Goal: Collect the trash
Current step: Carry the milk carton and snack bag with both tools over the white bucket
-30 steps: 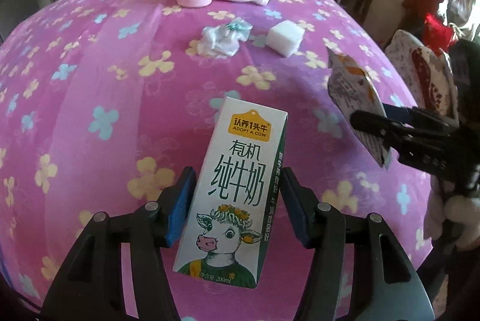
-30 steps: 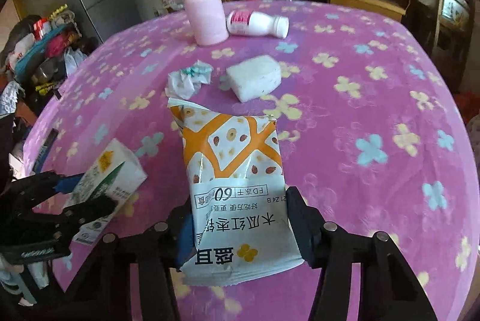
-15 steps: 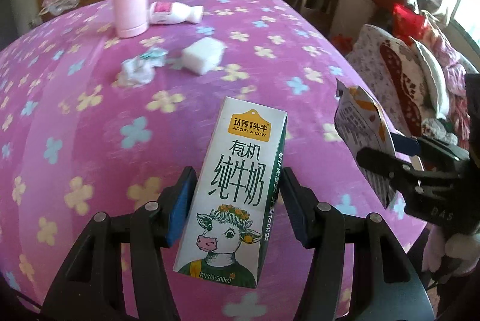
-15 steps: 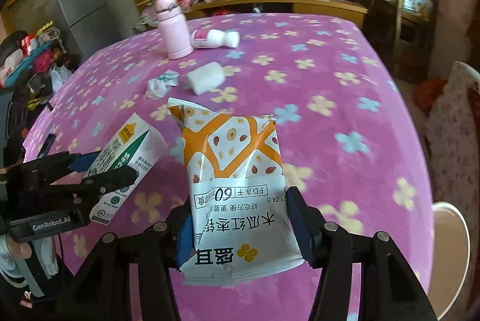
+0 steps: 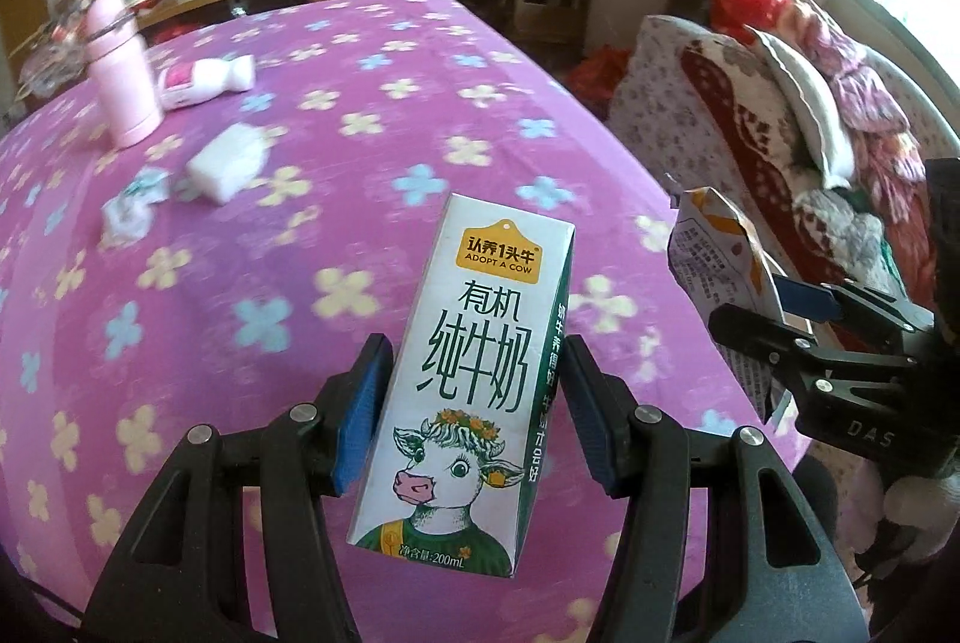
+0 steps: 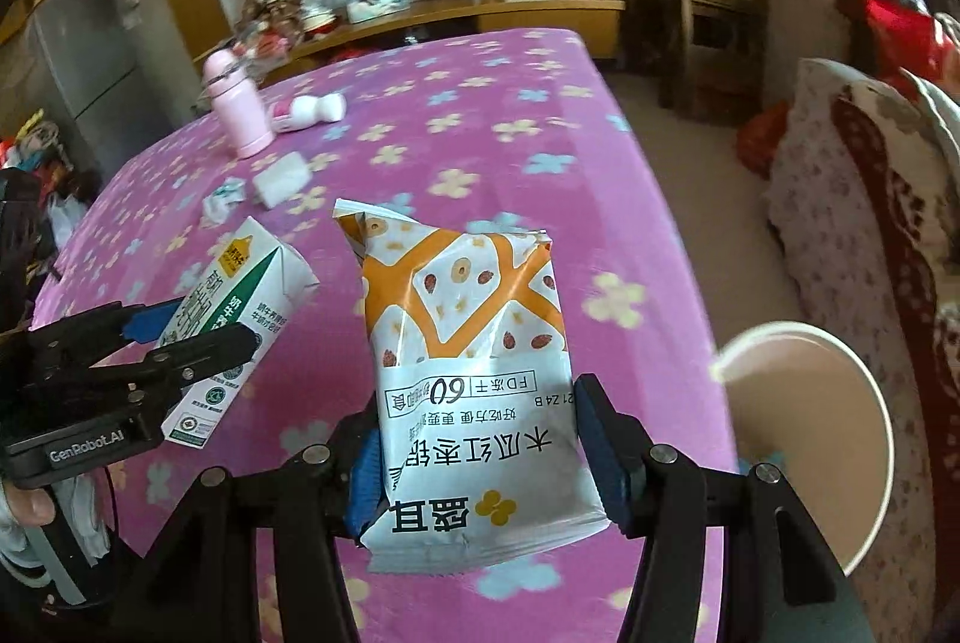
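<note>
Left wrist view: left gripper (image 5: 474, 403) clamped partway closed on a milk carton (image 5: 468, 385), blue pads pressing its two sides, carton upright with a slight tilt, cartoon cow and green lettering facing the camera. Held above the near part of a table draped in a purple flowered cloth (image 5: 360, 60). At the right edge, the right gripper (image 5: 774, 319) gripping a snack bag (image 5: 720, 271), seen edge-on, beyond the table's right rim. Far left on the cloth: a pink flask (image 5: 120, 72) standing upright, a white bottle with pink label (image 5: 207, 75) lying on its side just beside it, a white foam block (image 5: 228, 163) nearer, and a crumpled wrapper (image 5: 129, 211) left of the block. Blurred by motion. Right of the table, a sofa with patterned cushions (image 5: 750, 102).

Right wrist view: right gripper (image 6: 480, 457) partly closed on the snack bag (image 6: 468, 373), orange-and-white, print upside down, pads squeezing its lower edges, torn top pointing away. At left, the left gripper (image 6: 180, 337) holding the milk carton (image 6: 240, 307), above the near left of the cloth (image 6: 480, 102). Far left on the table: pink flask (image 6: 234, 108), lying bottle (image 6: 309, 111), foam block (image 6: 282, 178), crumpled wrapper (image 6: 222, 202). Near right, below the table's edge, a white round bin (image 6: 840, 355), open mouth showing. A thumb (image 6: 27, 508) visible at the lower left edge.
</note>
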A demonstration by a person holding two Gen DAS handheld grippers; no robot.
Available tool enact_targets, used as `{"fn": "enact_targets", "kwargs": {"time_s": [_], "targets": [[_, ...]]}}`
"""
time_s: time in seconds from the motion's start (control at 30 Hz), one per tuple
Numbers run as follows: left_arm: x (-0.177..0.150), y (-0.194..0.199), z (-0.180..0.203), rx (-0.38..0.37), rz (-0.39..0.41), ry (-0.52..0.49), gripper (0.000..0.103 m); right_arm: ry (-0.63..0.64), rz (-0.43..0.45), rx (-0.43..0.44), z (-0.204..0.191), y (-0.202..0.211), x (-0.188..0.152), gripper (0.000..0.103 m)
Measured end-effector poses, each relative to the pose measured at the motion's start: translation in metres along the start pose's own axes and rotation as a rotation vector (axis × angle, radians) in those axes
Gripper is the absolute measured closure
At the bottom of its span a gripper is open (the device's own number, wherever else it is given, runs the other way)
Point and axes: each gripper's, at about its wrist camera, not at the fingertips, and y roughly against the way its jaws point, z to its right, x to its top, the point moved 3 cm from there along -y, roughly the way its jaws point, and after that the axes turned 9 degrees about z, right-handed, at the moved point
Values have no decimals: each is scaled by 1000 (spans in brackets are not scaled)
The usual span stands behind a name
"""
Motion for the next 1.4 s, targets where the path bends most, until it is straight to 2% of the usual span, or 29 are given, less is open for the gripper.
{"fn": "enact_targets", "kwargs": {"time_s": [0.4, 0.93, 1.27, 1.4], "targets": [[8, -21, 76, -78, -16, -87, 47, -89, 12, -86, 66, 26, -19, 48], [12, -56, 158, -192, -70, -141, 47, -211, 4, -208, 151, 44, -47, 46], [18, -79, 196, -273, -104, -125, 47, -284, -21, -252, 194, 41, -68, 46], [19, -87, 205, -283, -115, -116, 47, -304, -31, -265, 206, 39, -74, 46]]}}
